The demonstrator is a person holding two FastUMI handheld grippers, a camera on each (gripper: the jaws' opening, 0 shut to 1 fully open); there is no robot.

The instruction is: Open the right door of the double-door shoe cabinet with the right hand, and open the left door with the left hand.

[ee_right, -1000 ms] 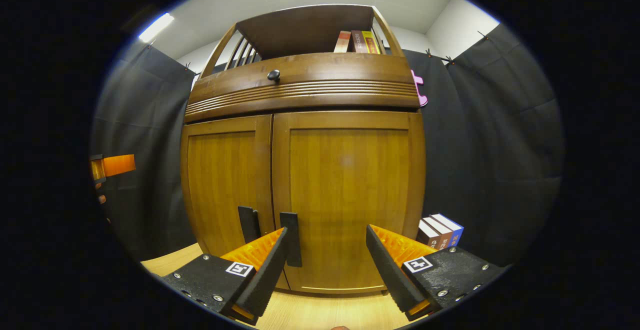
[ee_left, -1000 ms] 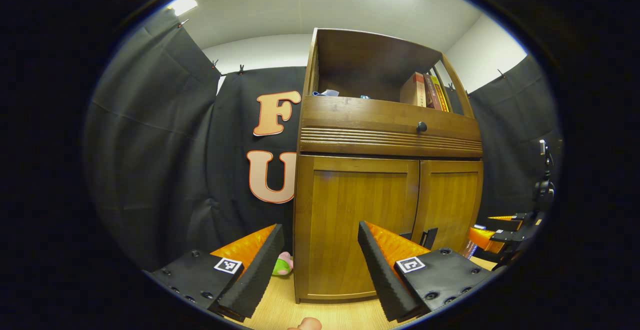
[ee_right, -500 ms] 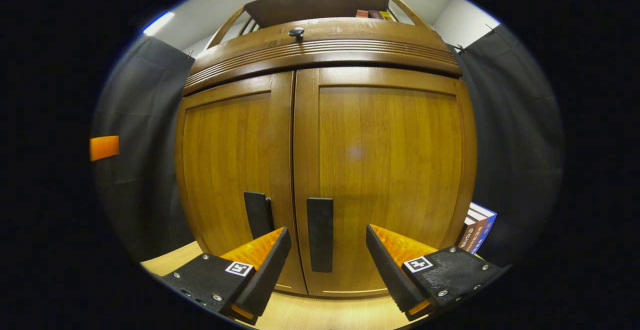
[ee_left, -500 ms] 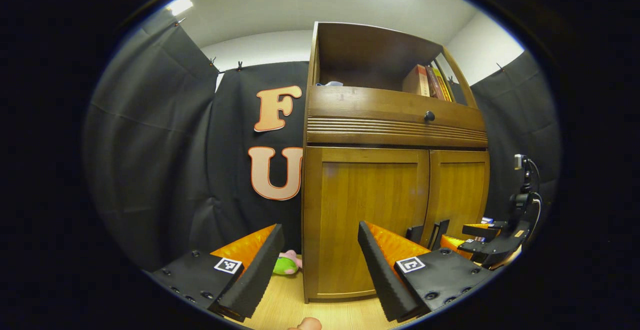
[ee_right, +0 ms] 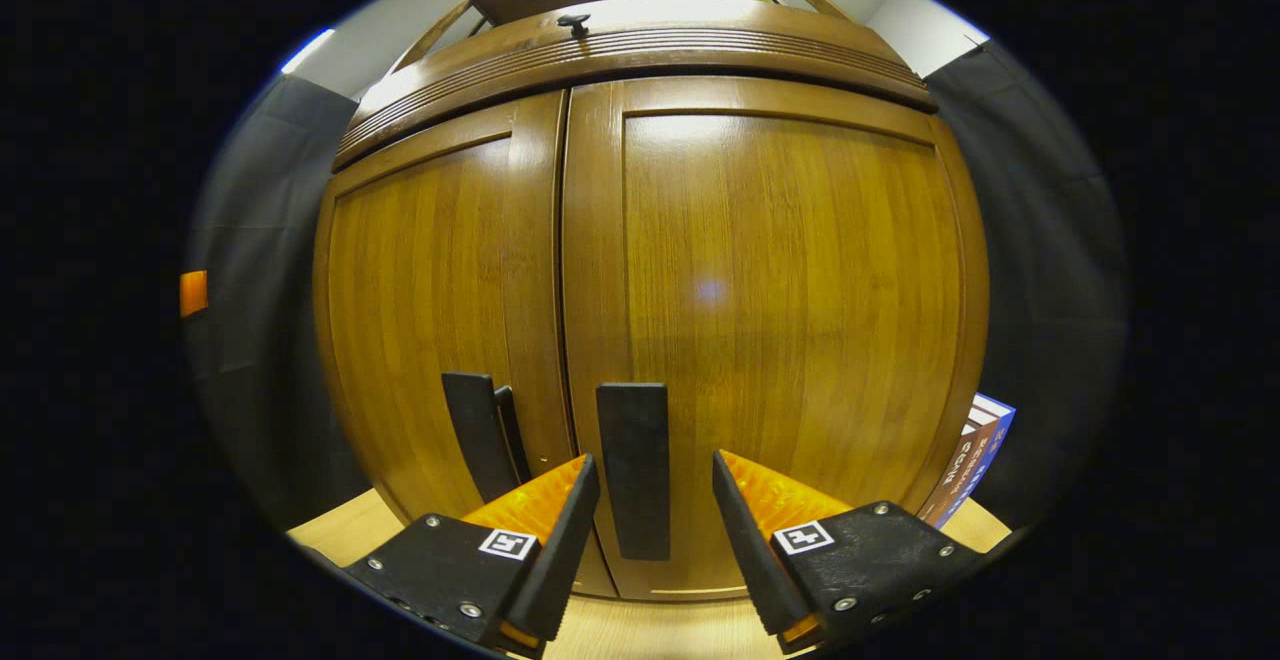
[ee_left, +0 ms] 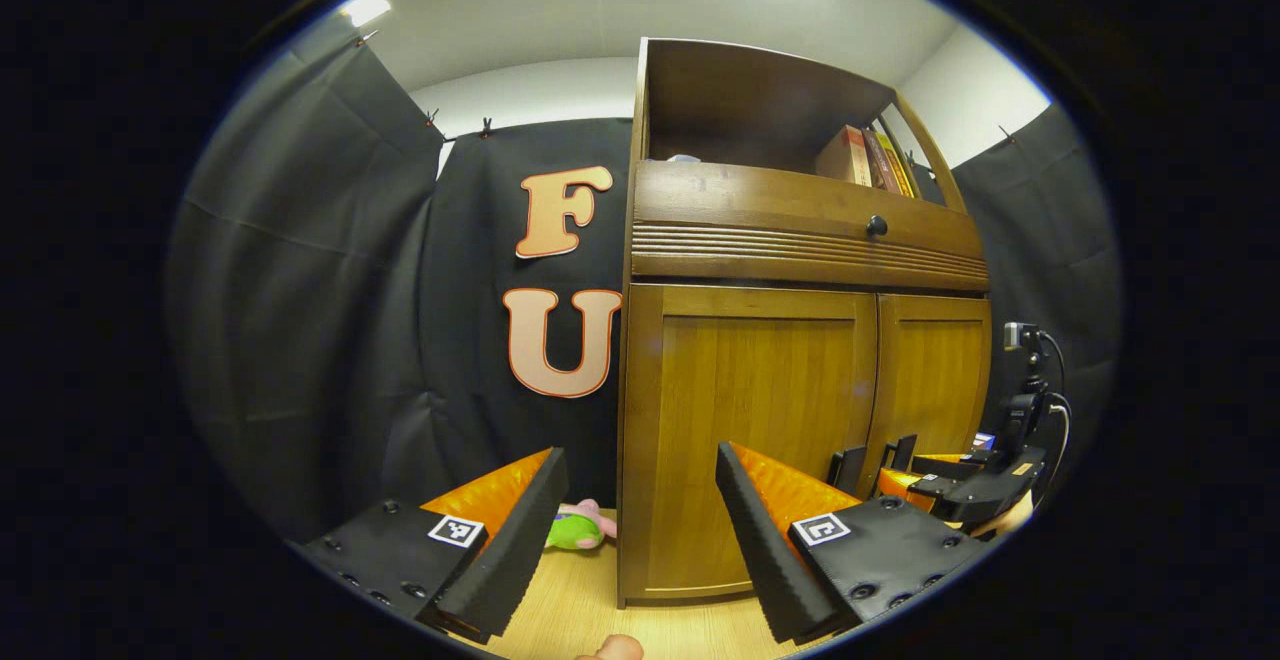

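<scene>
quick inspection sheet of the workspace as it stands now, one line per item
surface: pale wood floor, cabinet stands on it
job's things: shoe cabinet, both doors shut; right door handle sits between the right gripper fingers, gaps either side; left door handle untouched
clutter: green and pink soft toy on the floor left of the cabinet; books at its right; books on the top shelf
grippers: left gripper open, short of the left door
cables: black cable on the right gripper's rig
surroundings: black cloth walls, ceiling lights
</scene>
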